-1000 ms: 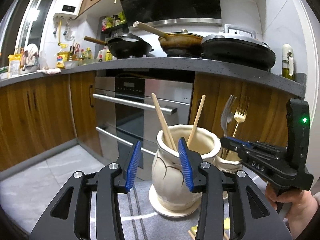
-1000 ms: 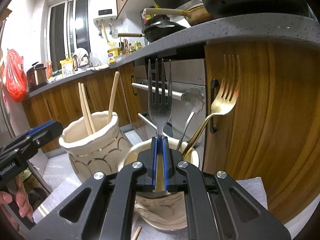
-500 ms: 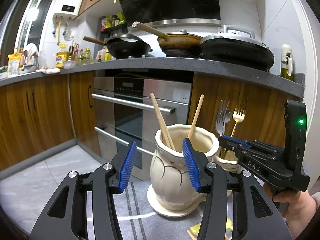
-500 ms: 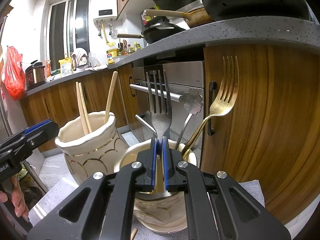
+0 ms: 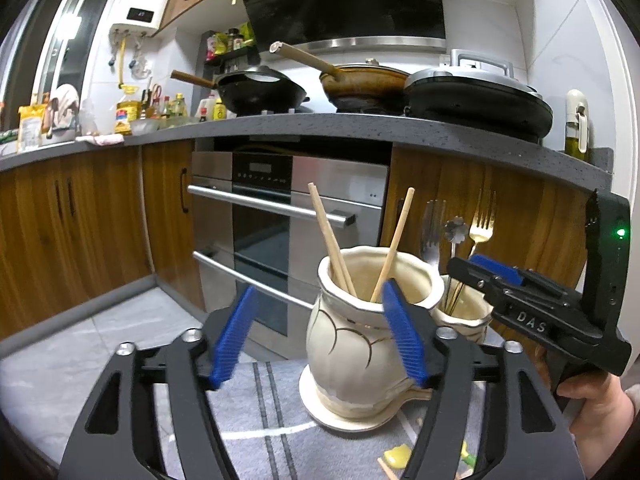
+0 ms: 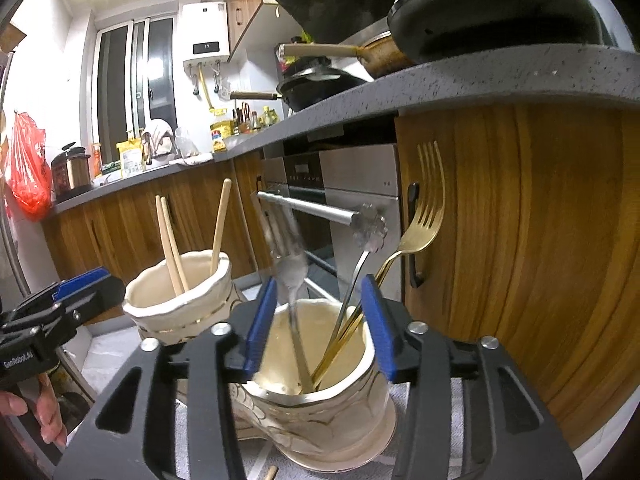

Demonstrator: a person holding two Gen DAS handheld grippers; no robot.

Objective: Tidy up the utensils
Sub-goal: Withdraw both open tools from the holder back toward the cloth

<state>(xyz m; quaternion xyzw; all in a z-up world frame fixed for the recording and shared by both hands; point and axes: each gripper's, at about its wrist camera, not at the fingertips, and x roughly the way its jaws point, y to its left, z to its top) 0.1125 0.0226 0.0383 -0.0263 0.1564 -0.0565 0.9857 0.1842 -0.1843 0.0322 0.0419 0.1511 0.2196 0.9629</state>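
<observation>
Both jaws are spread: the right gripper holds nothing, and the silver fork, blurred, stands inside the small jar beside the gold fork. Left of this jar, the left gripper is empty before the chopstick vase.

You have two cream ceramic holders in front of you: the taller vase and the shorter pot beside it. The vase holds three wooden chopsticks. The pot holds three metal pieces: one silver fork, one gold fork and one flower-topped utensil.
</observation>
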